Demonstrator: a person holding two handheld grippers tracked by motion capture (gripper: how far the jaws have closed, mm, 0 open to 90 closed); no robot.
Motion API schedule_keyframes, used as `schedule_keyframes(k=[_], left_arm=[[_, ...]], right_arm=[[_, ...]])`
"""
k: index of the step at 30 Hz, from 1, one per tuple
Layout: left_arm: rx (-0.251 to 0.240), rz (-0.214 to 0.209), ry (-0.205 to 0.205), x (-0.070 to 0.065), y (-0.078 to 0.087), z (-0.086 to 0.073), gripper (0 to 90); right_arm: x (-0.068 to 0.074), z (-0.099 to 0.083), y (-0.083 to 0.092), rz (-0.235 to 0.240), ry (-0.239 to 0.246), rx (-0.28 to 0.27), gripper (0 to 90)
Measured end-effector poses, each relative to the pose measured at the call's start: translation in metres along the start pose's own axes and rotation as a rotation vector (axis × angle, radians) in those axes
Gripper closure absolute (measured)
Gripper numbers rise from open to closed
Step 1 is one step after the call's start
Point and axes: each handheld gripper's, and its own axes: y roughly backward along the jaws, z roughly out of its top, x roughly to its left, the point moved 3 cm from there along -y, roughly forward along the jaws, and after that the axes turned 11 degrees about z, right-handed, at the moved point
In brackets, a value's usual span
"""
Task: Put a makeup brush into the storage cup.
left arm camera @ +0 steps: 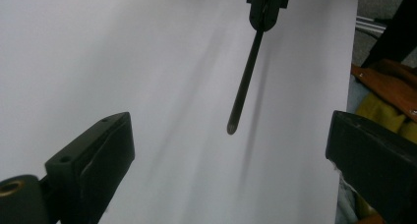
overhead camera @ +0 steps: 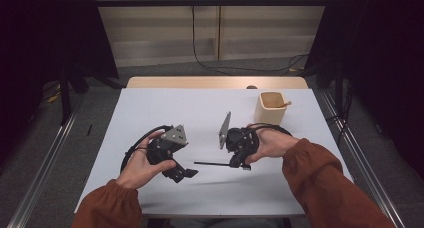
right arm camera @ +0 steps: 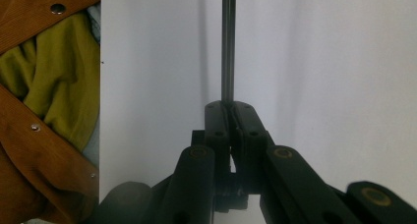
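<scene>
A thin black rod [overhead camera: 212, 163] hangs level just above the white table [overhead camera: 175, 108], pointing left. My right gripper [overhead camera: 238, 163] is shut on its right end. The right gripper view shows the jaws [right arm camera: 228, 108] pressed together, with the rod [right arm camera: 227, 42] running straight up from them. My left gripper [overhead camera: 183, 173] is held low at the left, its jaws spread wide and nothing between them. In the left gripper view the rod's free tip [left arm camera: 231, 128] points toward the gap of that gripper [left arm camera: 230, 148], a short way off. The right gripper's jaw tips [left arm camera: 268, 5] show at the top.
A beige square cup [overhead camera: 271, 110] with a small stick [overhead camera: 284, 105] in it stands at the table's back right. Beyond the table's near edge are brown wooden slats [right arm camera: 29, 135] and yellow-green cloth [right arm camera: 59, 81]. Cables trail behind both grippers.
</scene>
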Motion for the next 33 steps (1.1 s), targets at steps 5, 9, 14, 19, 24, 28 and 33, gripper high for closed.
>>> schedule_keyframes(k=[5, 9, 14, 19, 24, 28, 33], left_arm=[[0.031, -0.01, -0.005, 0.002, 0.0, 0.002, 4.9], [0.066, -0.024, -0.025, 0.002, -0.001, 0.003, 5.0], [0.101, -0.045, -0.061, -0.001, -0.004, 0.004, 5.1], [0.137, -0.07, -0.083, -0.002, -0.007, 0.004, 5.8], [0.184, -0.076, -0.09, -0.002, -0.011, 0.002, 6.3], [0.201, -0.082, -0.091, -0.003, -0.014, 0.001, 9.0], [0.206, -0.103, -0.101, -0.003, -0.017, 0.001, 20.3]], right_arm=[[0.001, 0.001, -0.001, 0.002, -0.002, 0.017, 86.6], [0.001, 0.002, 0.0, 0.001, 0.005, 0.023, 86.6], [0.0, 0.004, -0.002, 0.005, 0.011, 0.045, 86.6], [0.001, 0.006, -0.002, 0.007, 0.022, 0.055, 86.6], [0.001, 0.007, -0.004, 0.011, 0.023, 0.06, 86.6], [0.001, 0.007, -0.004, 0.01, 0.027, 0.071, 86.7], [0.002, 0.009, -0.006, 0.018, 0.03, 0.078, 86.6]])
